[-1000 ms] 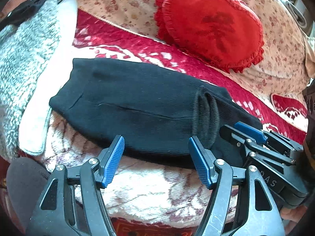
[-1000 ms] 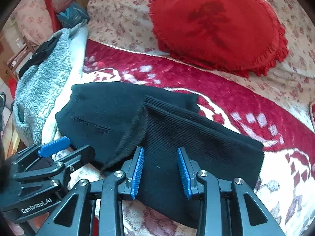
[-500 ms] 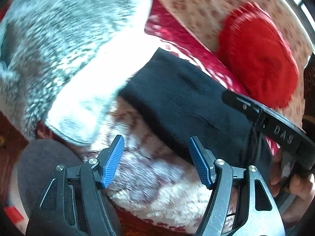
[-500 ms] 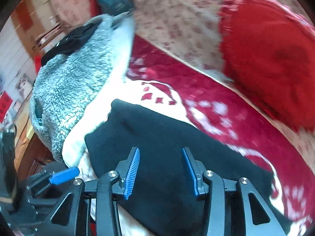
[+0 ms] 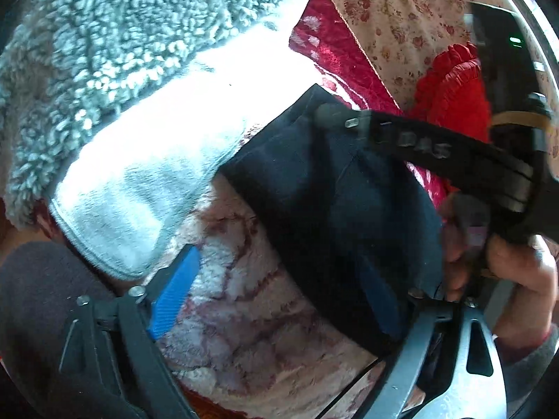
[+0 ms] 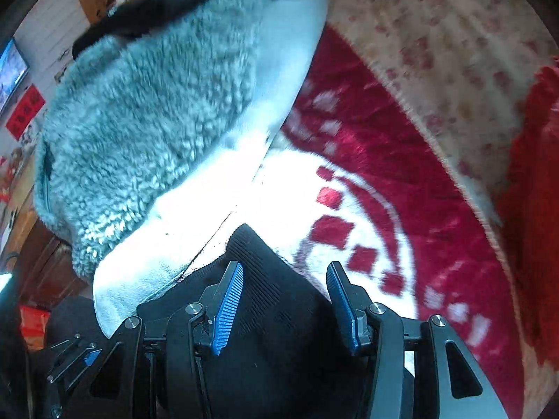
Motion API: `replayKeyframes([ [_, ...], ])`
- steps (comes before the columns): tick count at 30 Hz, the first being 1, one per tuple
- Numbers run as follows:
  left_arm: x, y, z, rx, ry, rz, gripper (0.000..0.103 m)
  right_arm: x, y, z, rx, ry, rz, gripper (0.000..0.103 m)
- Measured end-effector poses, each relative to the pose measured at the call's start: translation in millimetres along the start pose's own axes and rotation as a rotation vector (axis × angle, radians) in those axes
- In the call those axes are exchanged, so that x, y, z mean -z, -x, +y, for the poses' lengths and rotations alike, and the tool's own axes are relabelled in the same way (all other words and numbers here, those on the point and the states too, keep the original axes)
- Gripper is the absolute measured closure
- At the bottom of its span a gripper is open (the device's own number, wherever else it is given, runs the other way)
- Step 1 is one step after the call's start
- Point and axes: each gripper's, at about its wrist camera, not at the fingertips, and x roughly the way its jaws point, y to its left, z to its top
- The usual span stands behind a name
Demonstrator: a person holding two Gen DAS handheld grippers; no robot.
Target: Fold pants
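The black knit pants point(image 5: 332, 192) lie folded on a red-and-white blanket point(image 5: 262, 331). My left gripper point(image 5: 276, 296) hovers at their near edge, its jaws opening wide. Its left pad is over the blanket, its right pad over the cloth, and nothing is gripped. In the right wrist view a corner of the pants point(image 6: 251, 244) sits under and between the blue pads of my right gripper point(image 6: 284, 309). Those jaws are opening too and stand apart from the cloth. The right gripper point(image 5: 436, 146) crosses over the pants in the left wrist view, held by a hand point(image 5: 517, 272).
A grey fleece garment with a white lining point(image 5: 104, 70) point(image 6: 150, 122) lies just left of the pants. A red heart pillow point(image 5: 454, 83) rests against the floral sofa back point(image 5: 401, 10) behind. The left gripper's tip point(image 6: 80, 356) shows at the lower left of the right wrist view.
Both grippers have swung left along the pants to the end beside the grey fleece, rolling as they went. Both pairs of jaws stand wider than before.
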Motion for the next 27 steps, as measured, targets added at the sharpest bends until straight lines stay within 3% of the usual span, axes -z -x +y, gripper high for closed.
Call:
replayKeyframes([
  [3,-2,-4,-5,-0.018,-0.01,-0.029,0.01,2,-11,-5,-0.031,-0.033,-0.004,0.056],
  [4,-2,-4,-7,-0.017,-0.02,-0.041,0.011,4,-11,-7,-0.042,-0.055,-0.024,0.064],
  [5,-3,-3,-7,-0.01,-0.028,-0.057,0.018,6,-9,-9,-0.057,-0.077,-0.041,0.072],
  [6,-4,0,-7,-0.001,-0.03,-0.076,0.049,9,-6,-10,-0.066,-0.095,-0.061,0.075],
  [7,-5,2,-7,0.011,-0.028,-0.082,0.062,11,-3,-10,-0.071,-0.099,-0.077,0.082],
  [8,-7,4,-6,0.055,-0.019,-0.071,0.073,14,3,-11,-0.08,-0.104,-0.1,0.084],
  [10,-7,13,-8,0.071,-0.03,-0.1,0.082,20,22,-12,-0.11,-0.124,-0.155,0.086],
  [17,27,82,-65,0.168,-0.282,-0.279,0.086,49,127,-25,-0.129,-0.187,-0.389,0.093],
  [20,53,96,-100,0.208,-0.411,-0.3,0.086,74,175,-41,-0.101,-0.222,-0.453,0.093],
  [22,72,94,-123,0.23,-0.505,-0.286,0.086,95,194,-48,-0.063,-0.235,-0.468,0.093],
  [27,109,43,-163,0.221,-0.634,-0.121,0.086,156,207,-77,0.063,-0.348,-0.4,0.095],
])
